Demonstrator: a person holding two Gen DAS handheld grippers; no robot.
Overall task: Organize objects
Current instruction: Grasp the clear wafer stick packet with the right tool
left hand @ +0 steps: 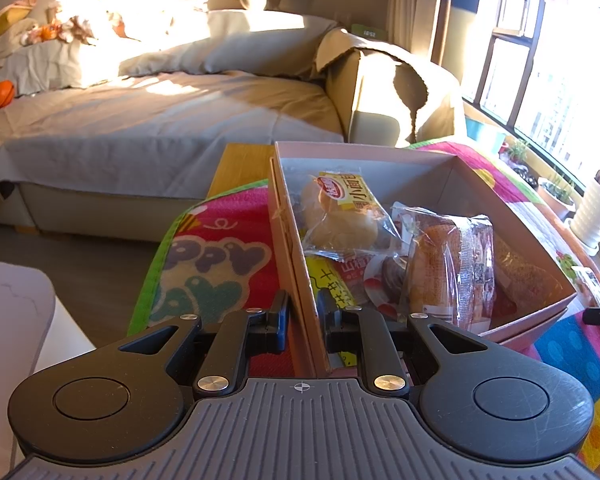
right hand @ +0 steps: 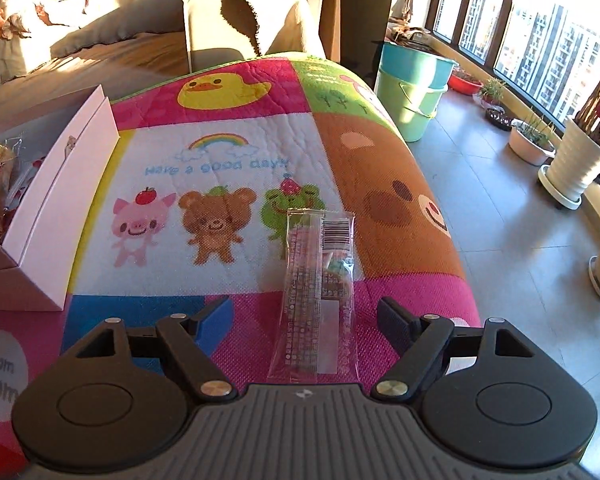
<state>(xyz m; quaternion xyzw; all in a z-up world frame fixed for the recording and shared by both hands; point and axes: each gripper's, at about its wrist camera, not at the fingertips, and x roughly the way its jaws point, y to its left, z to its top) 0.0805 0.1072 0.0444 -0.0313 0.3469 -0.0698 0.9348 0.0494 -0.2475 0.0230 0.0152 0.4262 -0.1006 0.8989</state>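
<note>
Low warm sunlight pours in through the windows [right hand: 540, 40] on the right, blowing out the wall [left hand: 148, 12] above the sofa [left hand: 140, 120] in white glare and laying long shadows across it. Both views bend strongly at the edges; near parts stay sharp, with far corners soft

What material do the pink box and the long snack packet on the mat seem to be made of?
Pink box: probably cardboard with a matte finish; its walls are flat and stiff with sharp folded corners.
Long snack packet: thin, glossy, clear plastic film; the mat shows through it, and it has a printed barcode.
</note>
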